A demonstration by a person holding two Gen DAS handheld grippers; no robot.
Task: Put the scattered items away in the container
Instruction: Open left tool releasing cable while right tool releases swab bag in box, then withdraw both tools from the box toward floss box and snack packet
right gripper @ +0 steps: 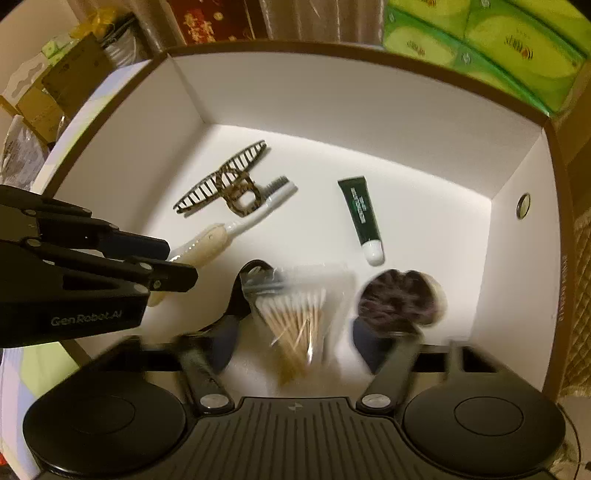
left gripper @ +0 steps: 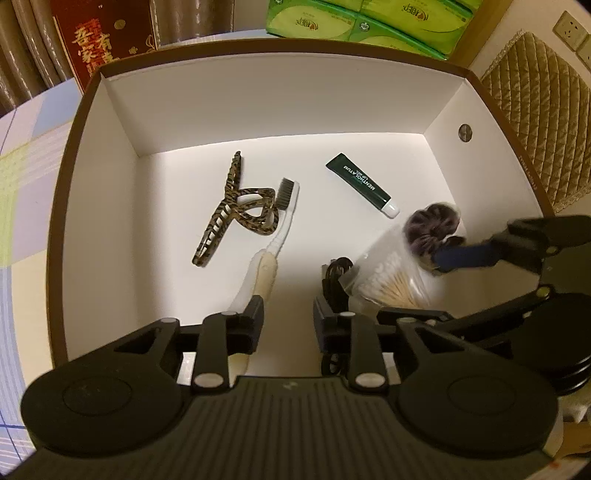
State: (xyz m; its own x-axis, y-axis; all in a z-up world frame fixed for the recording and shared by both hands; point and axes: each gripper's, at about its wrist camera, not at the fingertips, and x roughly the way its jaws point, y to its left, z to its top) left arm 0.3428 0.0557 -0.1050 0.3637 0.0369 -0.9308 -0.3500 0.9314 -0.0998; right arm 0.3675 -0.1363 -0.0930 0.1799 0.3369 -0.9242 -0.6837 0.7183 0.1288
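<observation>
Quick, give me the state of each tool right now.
Left tool: open, nothing gripped; toothbrush lies beside one finger.
Right tool: open, blurred; cotton swab bag loose between its fingers.

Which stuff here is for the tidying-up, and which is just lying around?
For the tidying:
box
hair claw
toothbrush
green tube
cotton swabs
scrunchie
black clip

Just lying around:
tissue packs
red box
quilted cushion
wall socket

White-lined brown box (left gripper: 258,92); tortoiseshell claw clip (left gripper: 236,210); dark green tube (left gripper: 360,184); purple scrunchie (left gripper: 432,225).
</observation>
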